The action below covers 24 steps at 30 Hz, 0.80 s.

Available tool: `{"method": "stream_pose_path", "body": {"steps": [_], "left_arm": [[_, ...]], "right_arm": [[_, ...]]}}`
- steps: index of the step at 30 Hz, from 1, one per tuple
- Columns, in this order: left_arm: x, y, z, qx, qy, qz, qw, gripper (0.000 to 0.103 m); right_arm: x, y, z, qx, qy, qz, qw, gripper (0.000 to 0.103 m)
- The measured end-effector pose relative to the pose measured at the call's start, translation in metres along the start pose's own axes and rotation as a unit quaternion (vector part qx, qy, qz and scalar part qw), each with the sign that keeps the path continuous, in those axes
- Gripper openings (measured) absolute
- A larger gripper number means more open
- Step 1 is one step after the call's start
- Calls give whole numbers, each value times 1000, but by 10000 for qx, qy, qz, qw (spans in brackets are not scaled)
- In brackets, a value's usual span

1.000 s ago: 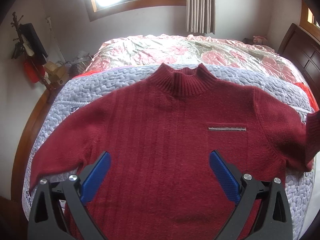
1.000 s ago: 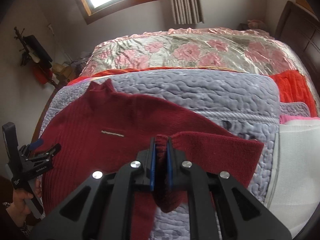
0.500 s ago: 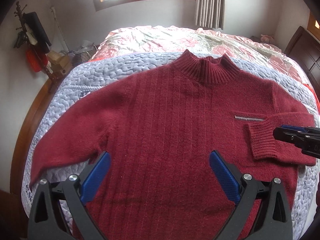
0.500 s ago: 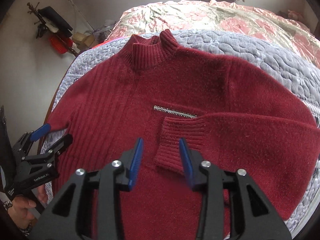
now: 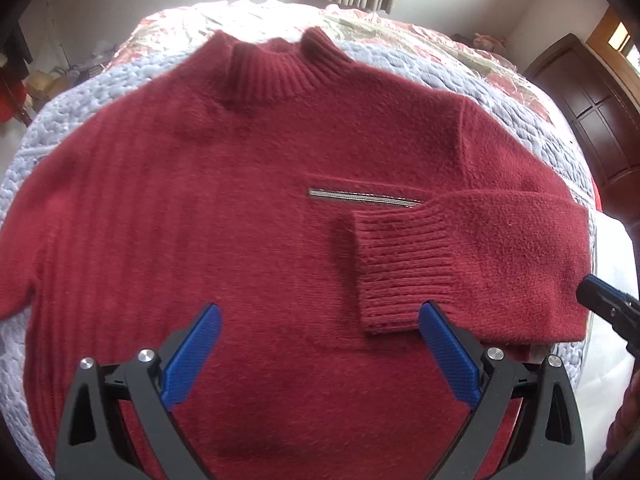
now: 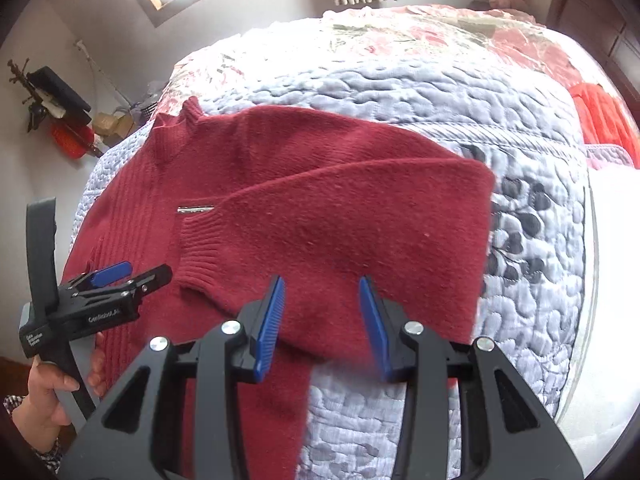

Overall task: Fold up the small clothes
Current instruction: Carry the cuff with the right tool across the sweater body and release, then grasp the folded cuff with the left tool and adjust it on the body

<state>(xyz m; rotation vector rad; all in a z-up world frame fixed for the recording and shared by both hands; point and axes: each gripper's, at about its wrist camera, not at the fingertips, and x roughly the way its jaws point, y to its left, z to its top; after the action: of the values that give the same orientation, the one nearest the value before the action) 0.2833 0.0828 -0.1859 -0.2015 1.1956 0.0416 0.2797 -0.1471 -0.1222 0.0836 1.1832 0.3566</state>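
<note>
A dark red knitted sweater (image 5: 224, 200) lies flat, front up, on a lilac quilt (image 5: 400, 68). Its right sleeve (image 5: 472, 264) is folded across the chest, and the ribbed cuff (image 5: 400, 272) lies just under the silver pocket zip (image 5: 360, 198). The other sleeve (image 5: 16, 248) stretches out to the left. My left gripper (image 5: 320, 356) is open above the lower body of the sweater, holding nothing. My right gripper (image 6: 322, 324) is open above the folded sleeve (image 6: 340, 216), near its lower edge, also holding nothing. The left gripper (image 6: 120, 276) shows at the left of the right wrist view, held by a hand (image 6: 48, 396).
The quilt (image 6: 532, 280) covers a bed with a pink floral cover (image 6: 440, 36) behind it. A red-orange cloth (image 6: 604, 120) and a white cloth (image 6: 612, 320) lie at the right. A dark wooden headboard (image 5: 592, 108) stands on the right. Clutter (image 6: 60, 112) sits by the left wall.
My right gripper carried the sleeve cuff across the chest, opened and let it go, then drew back to the right. My left gripper moved forward over the sweater, staying open.
</note>
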Motion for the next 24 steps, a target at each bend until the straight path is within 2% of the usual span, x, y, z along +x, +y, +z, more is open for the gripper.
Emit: {"method": "stream_pose_path", "body": {"steps": [4,6,8,9,11,12,14,18,21,24], "left_arm": [[23,-21,10,-80,220,-88,9997,99],[30,-28,12,-206,281,-312,9989,87],[30,-35,13,-198,193,-395,9988,62],[30,-40,13,-135,121,-430,9989,56],[27,-48,15,-68,81,-654,9978,28],[25,-50,15,-56,73,-780,9969,24],[17,-54,16,-20,-65,-912,9958,20],[-18,-45,20,-47,-632,-1151,9913,20],[-46,-27,23,8,-1076,-1005,9891,20],[-62,-1,31,-2,-1223,-747,9897,21]], "right_arm": [[-2,-23,-8,132,-35,1,9999,40],[-5,-31,-12,166,-61,-26,9998,40],[-7,-37,-15,225,-87,4,9997,40],[-8,-40,-16,253,-94,13,9996,40],[-8,-46,-17,298,-92,-15,9995,40],[-9,-49,-18,328,-92,-25,9994,40],[-9,-55,-18,422,-101,2,9991,40],[-16,-59,-18,514,-176,74,9985,40],[-21,-58,-15,523,-223,202,9982,45],[-18,-51,-12,535,-202,352,9977,47]]}}
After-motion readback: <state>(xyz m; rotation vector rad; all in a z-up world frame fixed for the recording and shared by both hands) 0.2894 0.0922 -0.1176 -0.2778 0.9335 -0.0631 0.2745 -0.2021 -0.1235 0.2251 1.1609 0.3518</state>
